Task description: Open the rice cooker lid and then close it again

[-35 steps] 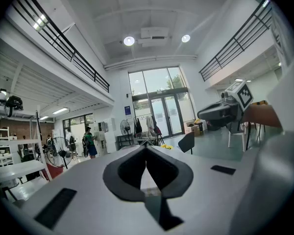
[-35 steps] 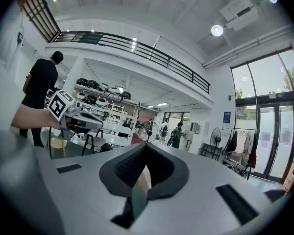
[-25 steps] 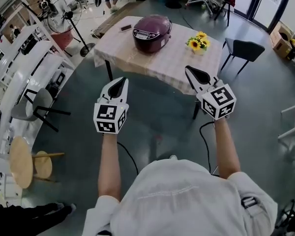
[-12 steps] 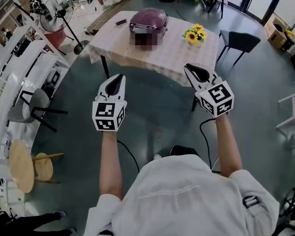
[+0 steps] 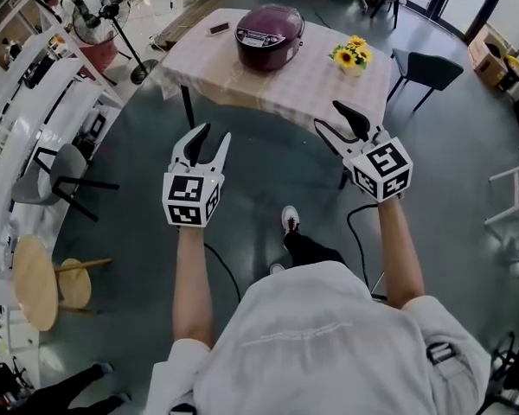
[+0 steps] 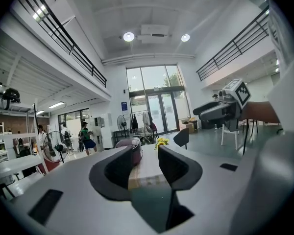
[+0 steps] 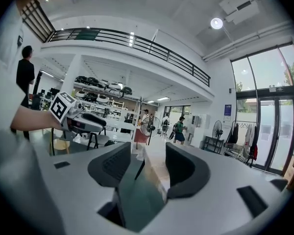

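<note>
Holding the left tool (image 5: 212,134) and right tool (image 5: 329,116) side by side, jaws just parted and empty, aimed at the closed rice cooker (image 5: 269,35) on the worktop (image 5: 311,89) well ahead of both, likely readying an open grip for its lid.

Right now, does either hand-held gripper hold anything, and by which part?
Nothing is held. The left hand-held gripper and the right hand-held gripper have just been opening their jaws, with nothing between them, short of the rice cooker.
</note>
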`<state>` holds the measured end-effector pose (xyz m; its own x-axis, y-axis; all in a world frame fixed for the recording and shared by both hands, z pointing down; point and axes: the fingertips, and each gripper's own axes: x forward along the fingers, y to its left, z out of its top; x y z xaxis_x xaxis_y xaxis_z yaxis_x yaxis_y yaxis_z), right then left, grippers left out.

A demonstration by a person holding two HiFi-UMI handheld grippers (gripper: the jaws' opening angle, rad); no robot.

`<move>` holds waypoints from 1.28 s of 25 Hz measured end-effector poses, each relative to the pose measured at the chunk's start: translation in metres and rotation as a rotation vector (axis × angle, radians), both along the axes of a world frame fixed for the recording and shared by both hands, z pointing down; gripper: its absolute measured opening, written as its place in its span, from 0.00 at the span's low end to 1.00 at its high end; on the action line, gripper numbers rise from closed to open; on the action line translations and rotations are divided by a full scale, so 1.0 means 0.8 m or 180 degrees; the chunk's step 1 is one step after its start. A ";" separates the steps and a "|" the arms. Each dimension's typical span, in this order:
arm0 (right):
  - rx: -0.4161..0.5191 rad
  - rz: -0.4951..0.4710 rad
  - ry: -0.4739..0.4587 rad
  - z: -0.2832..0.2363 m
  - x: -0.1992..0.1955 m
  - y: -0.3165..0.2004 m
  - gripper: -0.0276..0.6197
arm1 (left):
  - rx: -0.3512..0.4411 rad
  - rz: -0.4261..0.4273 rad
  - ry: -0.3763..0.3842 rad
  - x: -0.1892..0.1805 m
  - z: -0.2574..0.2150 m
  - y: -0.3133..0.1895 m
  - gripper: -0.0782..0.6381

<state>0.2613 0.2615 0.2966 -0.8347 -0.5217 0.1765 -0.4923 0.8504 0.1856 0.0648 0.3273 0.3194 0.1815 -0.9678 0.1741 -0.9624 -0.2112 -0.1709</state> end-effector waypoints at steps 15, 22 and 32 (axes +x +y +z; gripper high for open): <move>0.0047 0.0039 0.0075 0.013 -0.048 -0.086 0.38 | -0.0090 -0.0151 0.0068 -0.058 0.019 -0.067 0.36; -0.0007 0.0085 -0.0015 0.029 -0.076 -0.196 0.39 | -0.0160 -0.0162 0.0017 -0.088 0.032 -0.172 0.36; -0.0166 0.0204 -0.0004 0.048 -0.107 -0.351 0.41 | -0.0199 -0.0326 -0.0037 -0.137 0.032 -0.324 0.37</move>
